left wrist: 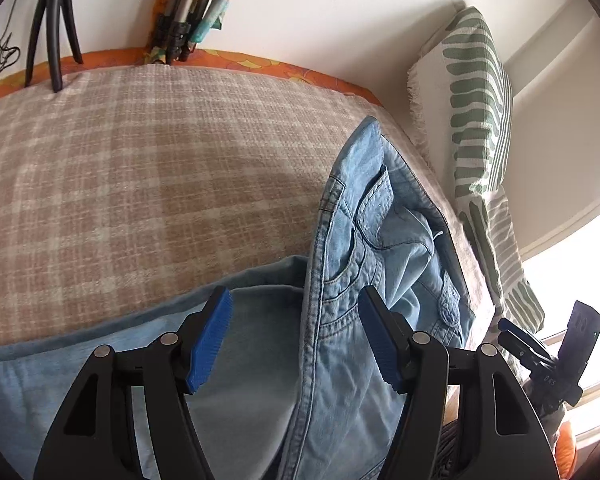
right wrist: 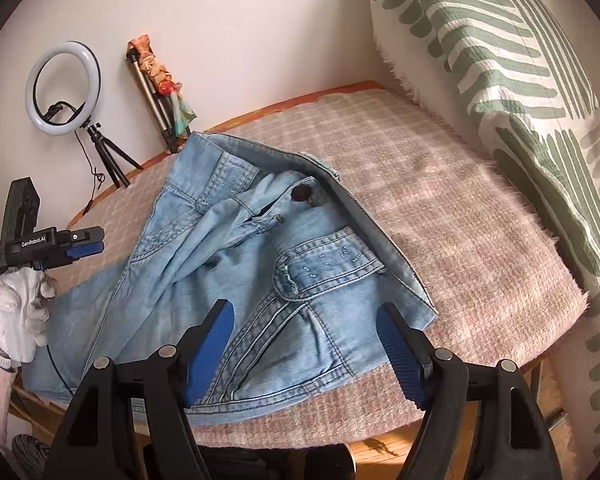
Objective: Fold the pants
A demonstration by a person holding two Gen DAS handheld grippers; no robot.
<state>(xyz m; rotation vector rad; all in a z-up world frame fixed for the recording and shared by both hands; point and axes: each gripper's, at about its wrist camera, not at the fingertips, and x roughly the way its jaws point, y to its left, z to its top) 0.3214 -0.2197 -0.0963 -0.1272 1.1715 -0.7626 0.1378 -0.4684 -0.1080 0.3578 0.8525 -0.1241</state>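
Note:
Light blue denim pants (right wrist: pixel 260 248) lie rumpled on a bed with a pink-and-white plaid blanket (right wrist: pixel 440 200). The waistband with a dark button (right wrist: pixel 300 193) faces the far side. My right gripper (right wrist: pixel 306 344) is open and empty, just above the hip and pocket area. My left gripper (left wrist: pixel 294 340) is open and empty over a side seam of the pants (left wrist: pixel 380 240); it also shows in the right wrist view (right wrist: pixel 80 248), held by a white-gloved hand (right wrist: pixel 18 316) at the left edge of the pants.
A green-striped pillow (right wrist: pixel 520 100) leans against the wall at the bed's right. A ring light on a tripod (right wrist: pixel 64 88) and another tripod (right wrist: pixel 160 100) stand by the far wall. The blanket (left wrist: pixel 140 180) stretches to the left of the pants.

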